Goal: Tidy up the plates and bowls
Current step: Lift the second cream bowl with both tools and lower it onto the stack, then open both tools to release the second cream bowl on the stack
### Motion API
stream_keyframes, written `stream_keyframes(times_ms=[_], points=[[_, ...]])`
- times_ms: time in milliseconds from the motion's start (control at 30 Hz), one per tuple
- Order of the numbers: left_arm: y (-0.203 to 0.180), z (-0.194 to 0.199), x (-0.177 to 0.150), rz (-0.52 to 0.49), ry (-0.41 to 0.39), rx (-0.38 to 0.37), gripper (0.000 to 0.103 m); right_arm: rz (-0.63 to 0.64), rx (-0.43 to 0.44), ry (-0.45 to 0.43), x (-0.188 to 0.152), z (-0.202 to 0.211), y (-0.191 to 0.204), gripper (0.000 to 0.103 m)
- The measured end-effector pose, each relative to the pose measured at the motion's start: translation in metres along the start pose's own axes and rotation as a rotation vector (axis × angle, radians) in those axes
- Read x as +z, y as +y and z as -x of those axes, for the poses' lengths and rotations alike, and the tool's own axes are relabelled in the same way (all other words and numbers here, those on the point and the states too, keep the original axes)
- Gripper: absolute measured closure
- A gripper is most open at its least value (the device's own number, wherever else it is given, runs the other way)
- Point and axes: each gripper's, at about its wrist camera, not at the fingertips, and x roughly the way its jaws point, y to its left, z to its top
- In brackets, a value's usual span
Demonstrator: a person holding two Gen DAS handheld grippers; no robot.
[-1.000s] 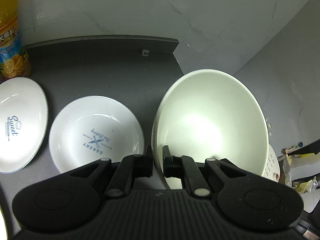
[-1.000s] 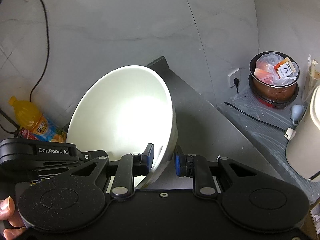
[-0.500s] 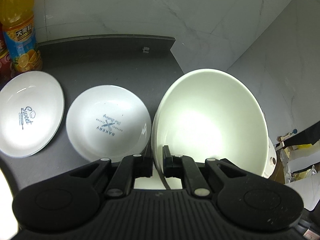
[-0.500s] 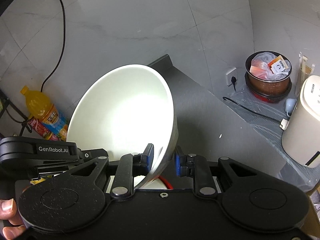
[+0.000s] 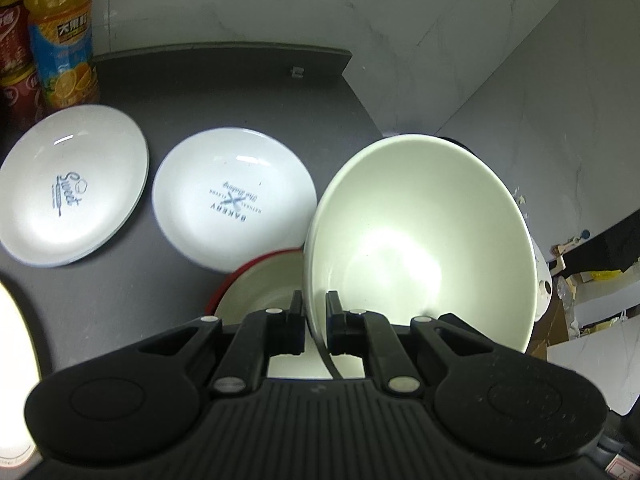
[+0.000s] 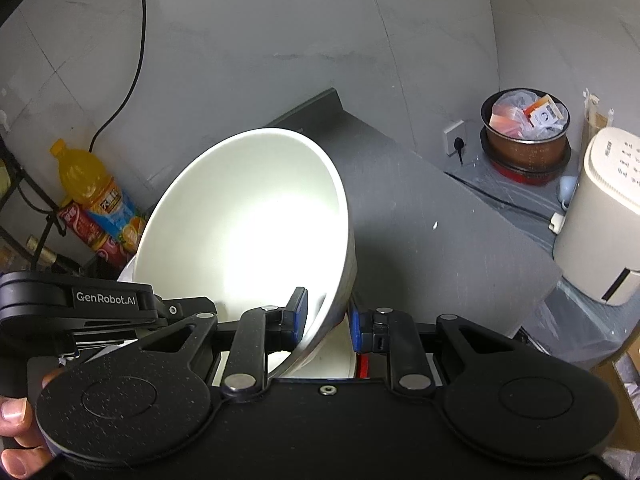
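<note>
A large white bowl [image 5: 420, 240] is held tilted above the dark counter [image 5: 224, 88]. My left gripper [image 5: 316, 316] is shut on its near left rim. In the right wrist view the same bowl [image 6: 248, 236] has my right gripper [image 6: 328, 320] shut on its right rim, one blue pad [image 6: 300, 312] inside. Just below it sits a red-rimmed bowl [image 5: 260, 284], mostly hidden, with a red strip of that red-rimmed bowl [image 6: 362, 364] showing between the fingers. Two white plates lie further left: a "Bakery" plate [image 5: 232, 200] and a "Sweet" plate [image 5: 72, 184].
An orange juice bottle [image 5: 64, 36] and red cans [image 5: 14, 52] stand at the counter's back left. Past the counter's right edge are a full waste bin [image 6: 524, 136] and a white appliance [image 6: 604, 216]. A hand [image 6: 16, 420] grips the left tool.
Both grippers have carried the white bowl back and to the left. The plates slid right in the left wrist view, and the red-rimmed bowl has come into sight beneath the held bowl.
</note>
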Motion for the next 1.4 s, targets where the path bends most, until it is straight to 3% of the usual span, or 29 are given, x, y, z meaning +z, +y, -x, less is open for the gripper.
stream_keyframes(times_ms=[500, 967, 1167, 1333, 1400], points=[[0.034, -0.012, -0.027, 0.048, 0.079, 0.008, 0.092, -0.015, -0.017, 0.090, -0.035, -0.012, 0.009, 0.081], [0.046, -0.015, -0.028, 0.087, 0.133, -0.006, 0.085, -0.003, -0.051, 0.128, -0.035, -0.028, 0.014, 0.081], [0.050, 0.006, -0.024, 0.078, 0.063, 0.004, 0.053, 0.025, -0.081, 0.123, -0.036, -0.034, 0.019, 0.080], [0.061, 0.019, -0.020, 0.083, 0.023, 0.008, 0.048, 0.005, -0.073, 0.131, -0.033, -0.030, 0.019, 0.074], [0.067, 0.024, -0.019, 0.096, 0.006, 0.010, 0.046, -0.001, -0.067, 0.117, -0.032, -0.024, 0.019, 0.062]])
